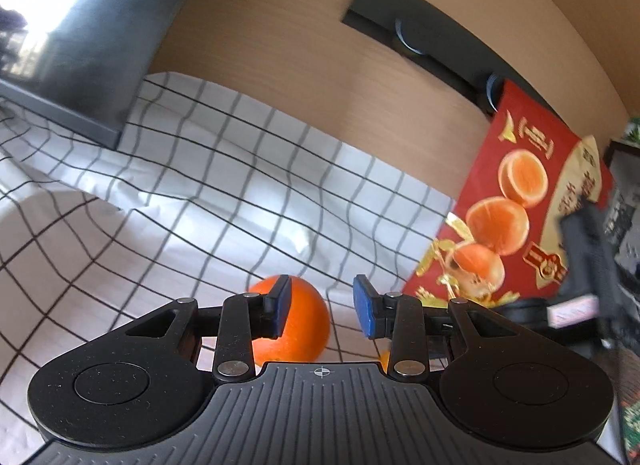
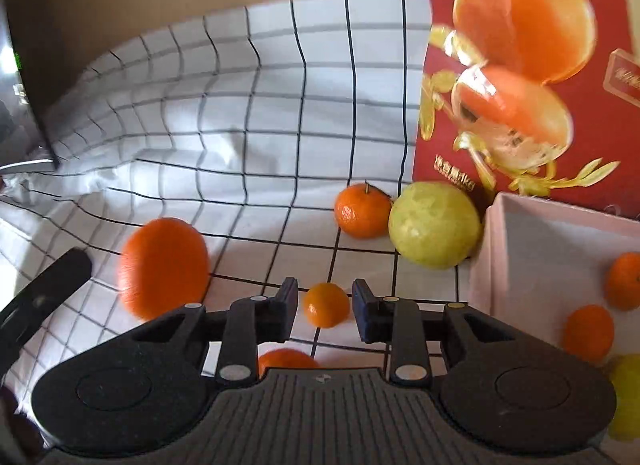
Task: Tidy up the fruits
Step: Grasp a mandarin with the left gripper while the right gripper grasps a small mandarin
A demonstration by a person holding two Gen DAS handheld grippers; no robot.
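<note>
In the left wrist view my left gripper (image 1: 322, 307) is open and empty, with a large orange (image 1: 298, 325) just beyond its left finger. In the right wrist view my right gripper (image 2: 325, 311) is open, and a small mandarin (image 2: 326, 304) lies on the cloth between its fingertips, not gripped. The large orange (image 2: 164, 267) lies to the left, another mandarin (image 2: 362, 211) and a green guava (image 2: 434, 225) lie farther back. A white box (image 2: 520, 241) at right holds two mandarins (image 2: 588, 333) and a yellow-green fruit (image 2: 628, 397). Another orange fruit (image 2: 286, 359) shows under the gripper.
A white checked cloth (image 2: 260, 125) covers the table. A red fruit carton (image 2: 520, 65) stands behind the white box and shows in the left wrist view (image 1: 520, 205). The left gripper's finger (image 2: 44, 285) enters at left. A dark monitor (image 1: 80, 45) stands far left.
</note>
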